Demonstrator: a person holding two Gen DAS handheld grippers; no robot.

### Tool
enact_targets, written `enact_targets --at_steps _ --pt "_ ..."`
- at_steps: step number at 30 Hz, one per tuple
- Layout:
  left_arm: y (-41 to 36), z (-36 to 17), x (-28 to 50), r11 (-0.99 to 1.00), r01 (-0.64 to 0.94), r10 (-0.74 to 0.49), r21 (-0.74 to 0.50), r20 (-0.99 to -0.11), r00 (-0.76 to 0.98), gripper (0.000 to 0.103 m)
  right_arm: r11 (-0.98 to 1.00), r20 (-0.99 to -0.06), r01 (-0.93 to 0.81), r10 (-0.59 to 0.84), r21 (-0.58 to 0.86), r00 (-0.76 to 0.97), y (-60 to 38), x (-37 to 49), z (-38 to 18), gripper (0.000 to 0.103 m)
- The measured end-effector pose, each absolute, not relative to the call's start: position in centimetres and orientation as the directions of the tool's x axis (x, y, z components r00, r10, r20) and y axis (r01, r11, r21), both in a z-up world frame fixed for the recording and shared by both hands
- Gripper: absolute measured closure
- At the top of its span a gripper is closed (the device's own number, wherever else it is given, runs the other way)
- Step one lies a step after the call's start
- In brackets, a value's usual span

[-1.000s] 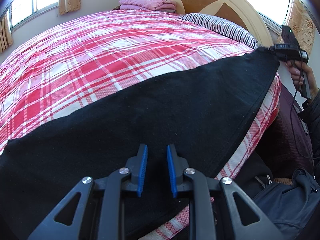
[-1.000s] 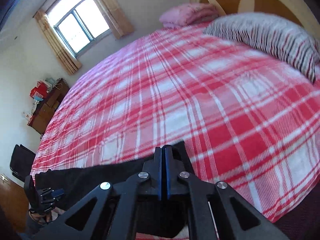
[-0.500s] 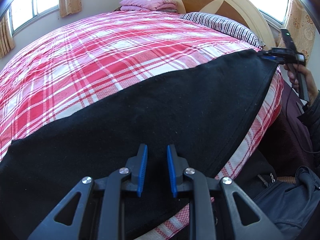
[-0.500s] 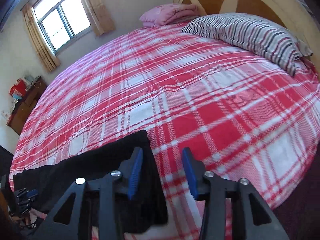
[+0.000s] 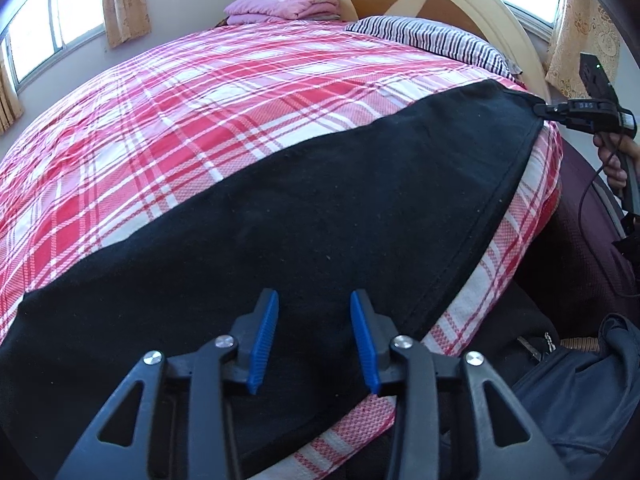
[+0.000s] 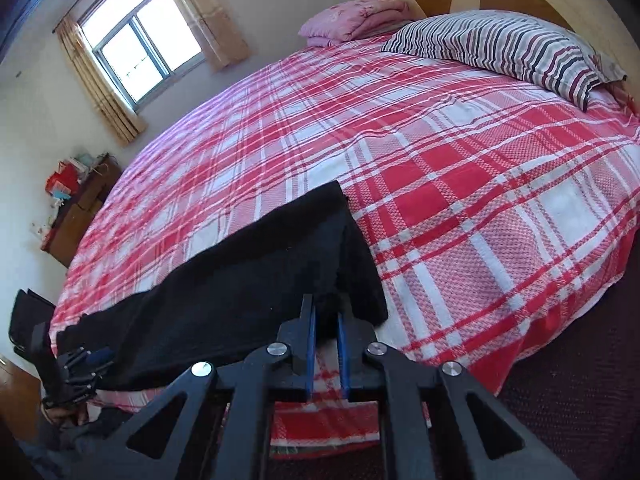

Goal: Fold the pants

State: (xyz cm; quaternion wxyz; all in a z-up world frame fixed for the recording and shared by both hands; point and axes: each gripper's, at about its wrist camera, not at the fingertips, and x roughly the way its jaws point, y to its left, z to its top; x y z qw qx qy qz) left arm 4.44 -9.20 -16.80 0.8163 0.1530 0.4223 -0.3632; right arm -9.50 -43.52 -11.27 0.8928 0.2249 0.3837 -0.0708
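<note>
Judging by the long flat strip, the pants (image 5: 320, 208) lie lengthwise-folded along the bed (image 5: 200, 112) edge; crosswise folds remain. My left gripper (image 5: 314, 336) hovers with jaws apart; my right gripper (image 6: 324, 344) is nearly closed at the pants' corner, grip uncertain.

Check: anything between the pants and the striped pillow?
Nothing. In the right wrist view only bare plaid bedspread lies between the pants and the pillow. The left wrist view shows the same.
</note>
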Motion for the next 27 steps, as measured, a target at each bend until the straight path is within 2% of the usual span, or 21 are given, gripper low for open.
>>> enact_targets --at_steps 4,8,10,12,14,16,21,22,24,27 --pt "-9.3 -16.9 4.4 0.689 0.723 -0.460 -0.052 -0.802 0.381 0.061 0.898 -0.721 0.322 -0.006 0.301 0.692 -43.2 -10.0 -10.6 0.094" --pt "-9.5 -16.8 4.2 0.686 0.726 -0.455 -0.037 -0.801 0.389 0.060 0.879 -0.728 0.333 0.024 0.342 0.685 -44.6 -10.1 -11.5 0.093" --pt "-9.5 -16.7 4.2 0.688 0.725 -0.454 -0.037 -0.801 0.391 0.060 0.878 -0.723 0.348 -0.003 0.329 0.691 -44.8 -10.4 -10.6 0.074" --pt "-9.3 -16.5 4.3 0.693 0.720 -0.456 -0.039 -0.797 0.395 0.060 0.889 -0.712 0.400 -0.131 0.224 0.690 -44.6 -10.5 -9.0 0.062" --pt "-9.1 -16.5 4.4 0.697 0.716 -0.460 -0.045 -0.793 0.398 0.060 0.893 -0.692 0.405 -0.166 0.196 0.702 -44.7 -9.9 -7.8 0.061" --pt "-9.1 -16.5 4.4 0.697 0.715 -0.461 -0.046 -0.793 0.399 0.060 0.896 -0.684 0.373 -0.117 0.240 0.720 -45.1 -8.2 -7.4 0.061" --pt "-9.2 -16.8 4.3 0.695 0.717 -0.453 -0.040 -0.799 0.394 0.060 0.920 -0.751 0.334 -0.071 0.205 0.656 -44.4 -2.9 -9.4 0.063" --pt "-9.2 -16.9 4.3 0.696 0.717 -0.453 -0.041 -0.800 0.394 0.060 0.925 -0.771 0.342 -0.092 0.168 0.630 -44.2 -1.8 -10.3 0.069" --pt "-9.2 -16.9 4.3 0.697 0.716 -0.452 -0.040 -0.799 0.396 0.057 0.918 -0.804 0.385 -0.158 0.093 0.573 -44.5 -0.6 -11.5 0.070" --pt "-9.0 -16.8 4.1 0.690 0.724 -0.440 -0.013 -0.802 0.405 0.057 0.913 -0.800 0.394 -0.158 0.104 0.578 -44.6 -0.6 -11.4 0.070"
